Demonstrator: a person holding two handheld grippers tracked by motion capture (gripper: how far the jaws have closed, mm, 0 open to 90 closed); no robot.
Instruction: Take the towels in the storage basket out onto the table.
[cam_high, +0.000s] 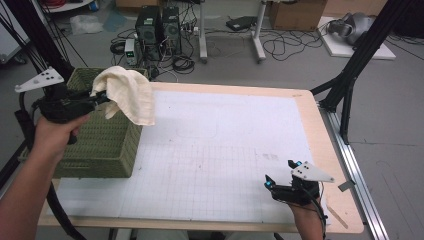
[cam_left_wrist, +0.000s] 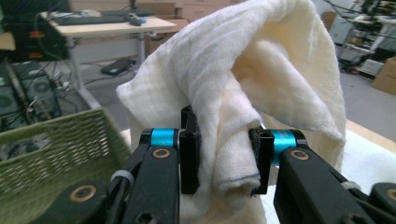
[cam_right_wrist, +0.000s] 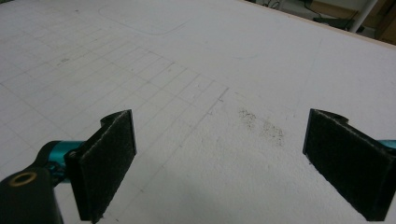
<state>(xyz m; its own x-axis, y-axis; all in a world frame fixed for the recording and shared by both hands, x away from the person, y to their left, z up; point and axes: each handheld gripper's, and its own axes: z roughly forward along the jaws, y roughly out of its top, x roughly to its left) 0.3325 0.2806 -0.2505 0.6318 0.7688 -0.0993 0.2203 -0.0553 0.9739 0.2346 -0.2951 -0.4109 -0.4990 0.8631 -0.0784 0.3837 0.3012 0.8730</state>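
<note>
- So the left gripper (cam_high: 100, 96) is up in the air over the table's left edge, jaws pinching a cream towel (cam_high: 130, 92).
- In the left gripper view you can see it really well: the two black jaws squeeze a bunched fold of the towel (cam_left_wrist: 243, 84) between them, and the rest of the cloth billows up and over the top of the left gripper (cam_left_wrist: 223, 156).
- From the high view the towel hangs off the jaws in a loose drape, its lower corner dangling over the right rim of the green woven basket (cam_high: 107, 145), above the seam between basket and mat.
- The basket sits at the left edge of the table, toward the far-left corner. Can't tell what's inside it from here, the hand and towel cover most of the opening. A bit of its wall and rim shows in the left gripper view too (cam_left_wrist: 56, 144).
- The right gripper (cam_high: 281, 174) is way over at the near-right corner of the table, low down by the surface, well apart from the towel and the basket.
- Its jaws are spread wide with nothing between them. The right gripper view (cam_right_wrist: 219, 163) looks out between the two black pads at the white gridded mat (cam_right_wrist: 196, 56), with a little smudgy grey patch (cam_right_wrist: 261, 126) on it just ahead.
- The mat (cam_high: 225, 140) covers most of the wooden table (cam_high: 320, 130), leaving a strip of bare wood around the edges.
</note>
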